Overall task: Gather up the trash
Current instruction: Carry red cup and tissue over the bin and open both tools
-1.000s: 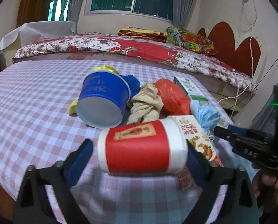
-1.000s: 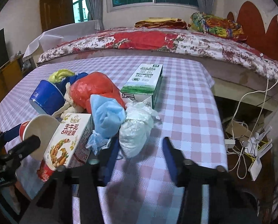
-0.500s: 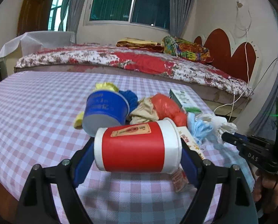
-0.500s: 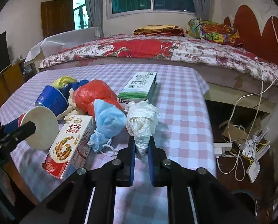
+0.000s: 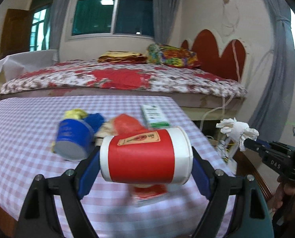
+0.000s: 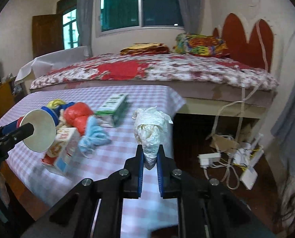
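Holding two items clear of the table (image 5: 18, 123): your left gripper (image 5: 145, 162) clamps the red paper cup (image 5: 145, 158) on its side, and your right gripper (image 6: 149, 158) is clenched on the crumpled white bag (image 6: 150, 130). Left on the purple checked cloth: blue cup (image 5: 74, 138), red bag (image 6: 78, 115), light blue wad (image 6: 94, 134), green carton (image 6: 113, 105), printed milk box (image 6: 62, 148). No bin in view. Room: floral bed (image 6: 157, 69) behind, cables on floor.
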`<action>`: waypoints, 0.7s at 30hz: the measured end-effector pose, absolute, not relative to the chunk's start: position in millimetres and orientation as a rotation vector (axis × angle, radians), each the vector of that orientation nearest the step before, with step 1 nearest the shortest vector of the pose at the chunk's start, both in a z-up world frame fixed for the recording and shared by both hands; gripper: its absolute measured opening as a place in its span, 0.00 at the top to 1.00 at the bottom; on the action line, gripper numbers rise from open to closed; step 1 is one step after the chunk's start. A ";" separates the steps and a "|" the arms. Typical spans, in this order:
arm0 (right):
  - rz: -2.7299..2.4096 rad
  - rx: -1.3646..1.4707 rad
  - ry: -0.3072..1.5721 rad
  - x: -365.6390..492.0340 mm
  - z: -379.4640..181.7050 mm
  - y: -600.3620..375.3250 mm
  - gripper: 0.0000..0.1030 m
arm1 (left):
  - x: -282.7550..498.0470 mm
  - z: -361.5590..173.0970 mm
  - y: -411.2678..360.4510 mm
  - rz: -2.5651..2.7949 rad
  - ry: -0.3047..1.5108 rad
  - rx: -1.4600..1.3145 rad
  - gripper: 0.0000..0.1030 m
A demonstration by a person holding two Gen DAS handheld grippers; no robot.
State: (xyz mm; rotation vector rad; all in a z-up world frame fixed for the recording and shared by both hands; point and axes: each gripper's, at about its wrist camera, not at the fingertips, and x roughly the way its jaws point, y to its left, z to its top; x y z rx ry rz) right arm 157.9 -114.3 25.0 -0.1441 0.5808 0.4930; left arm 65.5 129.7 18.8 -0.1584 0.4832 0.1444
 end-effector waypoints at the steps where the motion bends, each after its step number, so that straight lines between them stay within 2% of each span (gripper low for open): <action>1: 0.477 -0.140 0.580 156.9 25.8 -124.4 0.88 | 69.0 18.8 120.6 0.121 0.484 -0.152 0.18; 21: 0.225 -0.067 0.656 126.3 0.9 -288.7 0.88 | 108.9 9.6 -60.8 -0.268 0.562 -0.004 0.18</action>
